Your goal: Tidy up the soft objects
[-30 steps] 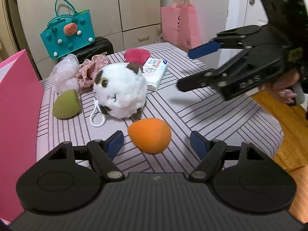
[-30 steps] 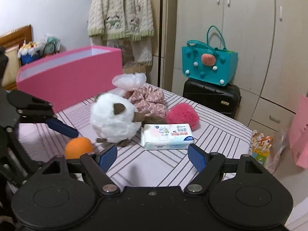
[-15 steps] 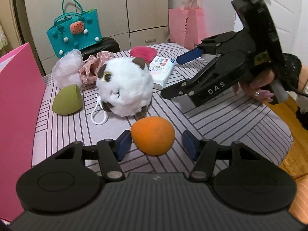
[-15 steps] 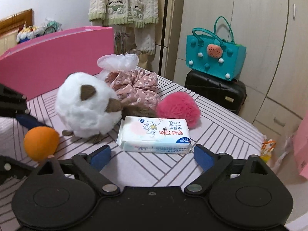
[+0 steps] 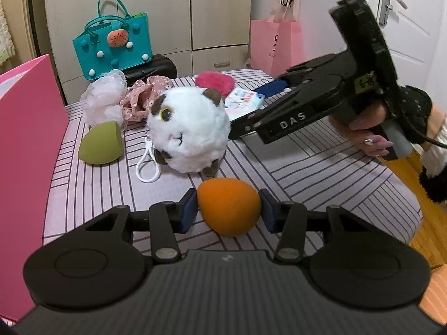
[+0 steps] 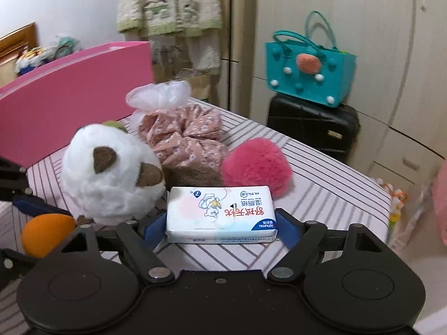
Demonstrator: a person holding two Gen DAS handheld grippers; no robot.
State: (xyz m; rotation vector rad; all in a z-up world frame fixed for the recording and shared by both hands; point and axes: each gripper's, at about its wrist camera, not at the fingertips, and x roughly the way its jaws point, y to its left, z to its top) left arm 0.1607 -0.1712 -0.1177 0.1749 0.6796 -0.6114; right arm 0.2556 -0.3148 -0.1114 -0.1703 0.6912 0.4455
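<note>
An orange egg-shaped sponge (image 5: 229, 206) lies on the striped table between the blue pads of my left gripper (image 5: 228, 211); the pads touch its two sides. It also shows in the right wrist view (image 6: 47, 233). My right gripper (image 6: 220, 227) is open, its fingers on either side of a white tissue pack (image 6: 222, 215), close to its ends. In the left wrist view the right gripper (image 5: 268, 103) reaches over the pack (image 5: 243, 102). A white plush ball (image 5: 190, 134) sits behind the orange sponge.
A green sponge (image 5: 102, 146), a white mesh puff (image 5: 104, 97), a floral pink scrunchie (image 5: 145, 97) and a hot-pink pompom (image 5: 215, 82) lie on the table (image 5: 321, 178). A tall pink box (image 5: 25, 150) stands at the left. A teal bag (image 6: 310, 67) sits on a black suitcase beyond.
My left gripper moved forward and closed around the orange sponge. My right gripper moved in toward the tissue pack until its fingers flank it.
</note>
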